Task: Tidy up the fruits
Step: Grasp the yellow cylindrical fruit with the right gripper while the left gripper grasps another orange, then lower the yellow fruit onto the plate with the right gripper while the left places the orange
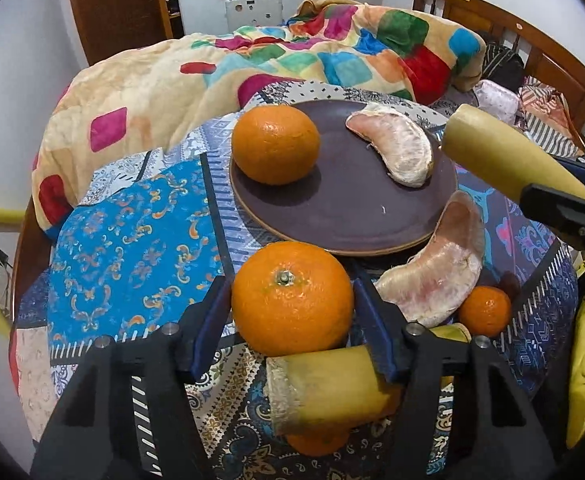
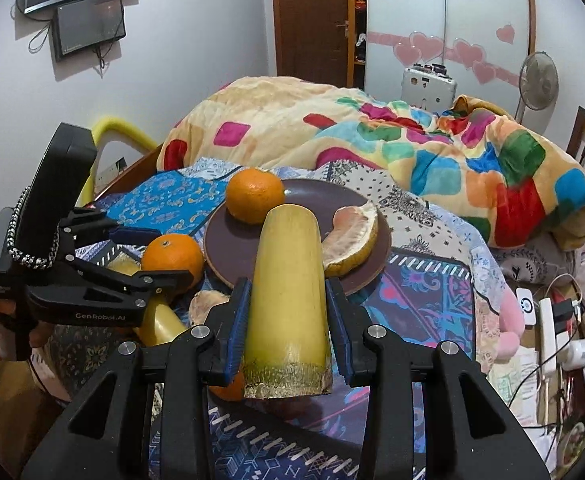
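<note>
The big round orange (image 1: 291, 298) sits on the patterned bed cloth (image 1: 132, 216), just near the dark brown round plate (image 1: 332, 216), and the left claw (image 1: 292, 312) has its blue pads around it, close on both sides but perhaps not yet squeezing. The right claw (image 2: 288, 320) is clamped on a long yellow cut stalk piece (image 2: 288, 280) and holds it in the air, pointing at the plate. On the plate lie another orange (image 1: 275, 143) on the left and a pale pink pomelo slice (image 1: 396, 144) on the right. To do this well, squeeze the orange gently, lift it straight up, and set it in the bare middle of the plate, so it does not bump or roll.
</note>
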Demonstrator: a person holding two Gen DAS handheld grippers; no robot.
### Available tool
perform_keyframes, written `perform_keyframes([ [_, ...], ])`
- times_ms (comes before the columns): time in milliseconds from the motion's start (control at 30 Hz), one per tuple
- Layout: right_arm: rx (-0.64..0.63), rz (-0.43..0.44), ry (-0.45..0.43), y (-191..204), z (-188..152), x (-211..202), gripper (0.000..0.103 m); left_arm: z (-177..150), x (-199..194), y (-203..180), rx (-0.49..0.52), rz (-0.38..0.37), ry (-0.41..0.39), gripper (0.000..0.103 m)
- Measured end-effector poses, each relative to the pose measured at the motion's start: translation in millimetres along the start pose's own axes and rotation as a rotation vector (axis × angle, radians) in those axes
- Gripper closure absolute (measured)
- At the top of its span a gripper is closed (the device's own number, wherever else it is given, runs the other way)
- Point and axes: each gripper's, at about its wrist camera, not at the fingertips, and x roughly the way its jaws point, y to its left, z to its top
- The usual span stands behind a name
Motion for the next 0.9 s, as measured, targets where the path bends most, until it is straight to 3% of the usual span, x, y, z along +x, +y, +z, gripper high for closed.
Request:
perform_keyframes([
  [367, 0.053, -0.013, -0.044, -17.2, 13.9, 8.0, 0.069, 27.2, -25.2, 4.8, -0.019, -0.014, -0.101, 0.041],
  [467, 0.064, -0.02, -0.051, -20.0, 18.1, 13.1, 0.069, 36.8, -29.8, 2.7, -0.009, -0.013, -0.132, 0.066],
  [667, 0.081, -0.019, -0.042, -23.1, 22.5, 29.2, 0.069, 48.1, -26.2, -1.0, 0.024, -0.013, -0.144, 0.066],
  [767, 0.091, -0.009, -0.033, -25.3, 21.2, 35.3, 0.069, 44.1, -24.0, 5.7, 0.016, -0.008, -0.141, 0.063],
  [900, 0.087, -0.016, -0.016, -26.2, 19.3, 43.3, 0.069, 40.7, -19.7, 33.0, -0.024, 0.049, -0.151, 0.032],
])
